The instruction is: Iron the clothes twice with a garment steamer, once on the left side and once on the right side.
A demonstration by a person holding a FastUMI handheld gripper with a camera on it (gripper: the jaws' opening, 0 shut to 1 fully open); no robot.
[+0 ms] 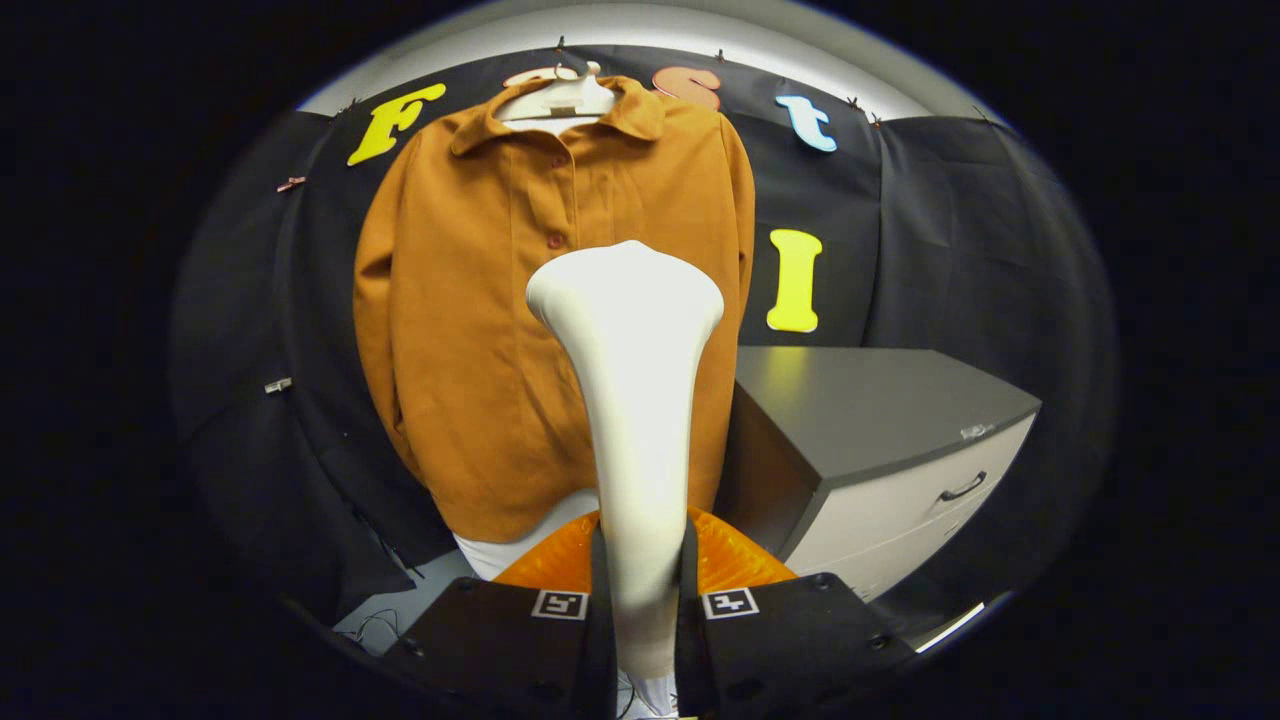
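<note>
- Gripper view, garment steamer (632, 400): a pale, smooth wand stands upright between the two fingers; its handle is narrow at the base and widens to a broad, rounded head at the top.
- Gripper (645, 610): both fingers press against the sides of the handle, one on each side, so the tool is clamped firmly between them.
- Shirt (480, 330): a rust-brown, collared, buttoned garment hangs on a white hanger (560, 98) against the dark booth wall (240, 330), beyond the fingers. The steamer head overlaps the shirt's front, near the button line; whether head and cloth touch cannot be told.
- White fabric (490, 555): a pale strip shows just below the shirt's hem.
- Cabinet (880, 440): a low unit with a dark top and light drawer fronts stands just beside the shirt, on its right-hand side as seen.
</note>
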